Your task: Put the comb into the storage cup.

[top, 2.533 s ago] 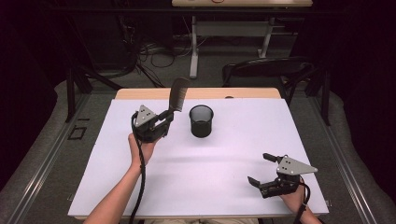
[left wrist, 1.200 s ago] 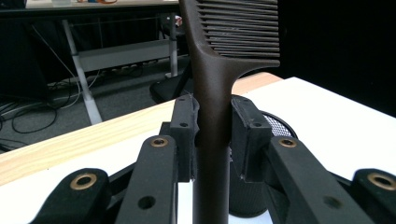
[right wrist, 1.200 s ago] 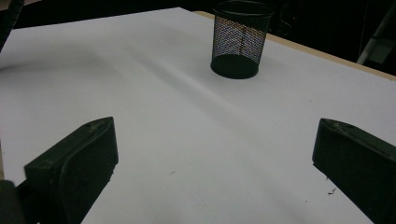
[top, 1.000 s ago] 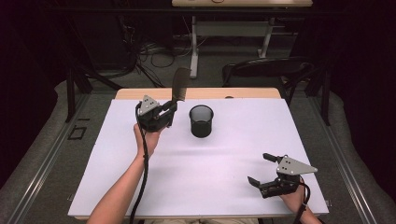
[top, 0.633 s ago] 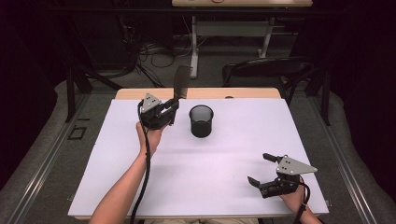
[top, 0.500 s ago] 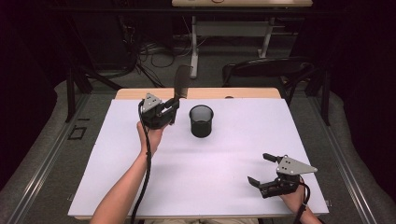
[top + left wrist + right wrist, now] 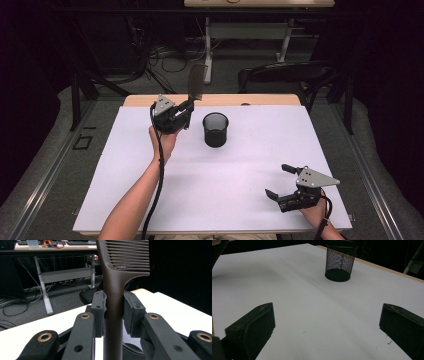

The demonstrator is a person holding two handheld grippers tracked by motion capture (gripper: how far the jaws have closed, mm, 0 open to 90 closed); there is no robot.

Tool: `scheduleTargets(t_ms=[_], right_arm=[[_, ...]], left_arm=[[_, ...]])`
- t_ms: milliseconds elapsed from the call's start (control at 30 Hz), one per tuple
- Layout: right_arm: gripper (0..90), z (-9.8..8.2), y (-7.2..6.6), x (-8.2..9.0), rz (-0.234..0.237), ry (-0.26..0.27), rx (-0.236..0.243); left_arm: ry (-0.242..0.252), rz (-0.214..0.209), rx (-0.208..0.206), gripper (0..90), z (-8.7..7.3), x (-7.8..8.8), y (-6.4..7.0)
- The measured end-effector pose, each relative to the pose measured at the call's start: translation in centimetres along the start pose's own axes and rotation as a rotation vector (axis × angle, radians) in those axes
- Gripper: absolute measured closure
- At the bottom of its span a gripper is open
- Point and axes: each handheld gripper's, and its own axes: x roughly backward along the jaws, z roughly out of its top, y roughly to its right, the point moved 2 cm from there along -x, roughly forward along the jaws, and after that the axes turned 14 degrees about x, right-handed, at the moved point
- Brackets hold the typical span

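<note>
Left gripper [image 7: 187,111] is clamped on a dark brown comb [image 7: 195,84], seen from the high view at the far left part of the white table [image 7: 150,200], just left of the black mesh cup [image 7: 215,129]. Comb stands nearly upright, teeth end up and beyond the far table edge, handle end down in the jaws; held vertical probably so the handle can drop straight into the cup. Comb not over the cup, not touching it. Right gripper [image 7: 285,181] sits near the front right corner, well apart from the cup, jaws spread, nothing in them; looks parked out of the way.

Left gripper view: both pads [image 7: 98,307] press the comb's [image 7: 113,302] handle from either side, just under where the teeth start. Grip is low on the comb, so most of it sticks up. Mesh cup [image 7: 130,338] shows below, behind the handle.

Right gripper view: jaws wide apart, bare table [image 7: 299,315] between them, mesh cup [image 7: 340,260] upright farther off, empty as far as visible. Judgement: carry stage, insertion not yet done.
</note>
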Motion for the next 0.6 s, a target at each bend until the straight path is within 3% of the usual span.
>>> scheduleTargets(t_ms=[600], right_arm=[[0.0, 0.0, 0.0, 0.0, -0.001, 0.0, -0.001]], left_arm=[[0.027, -0.006, 0.019, 72.5, 0.8, -1.4, 0.6]])
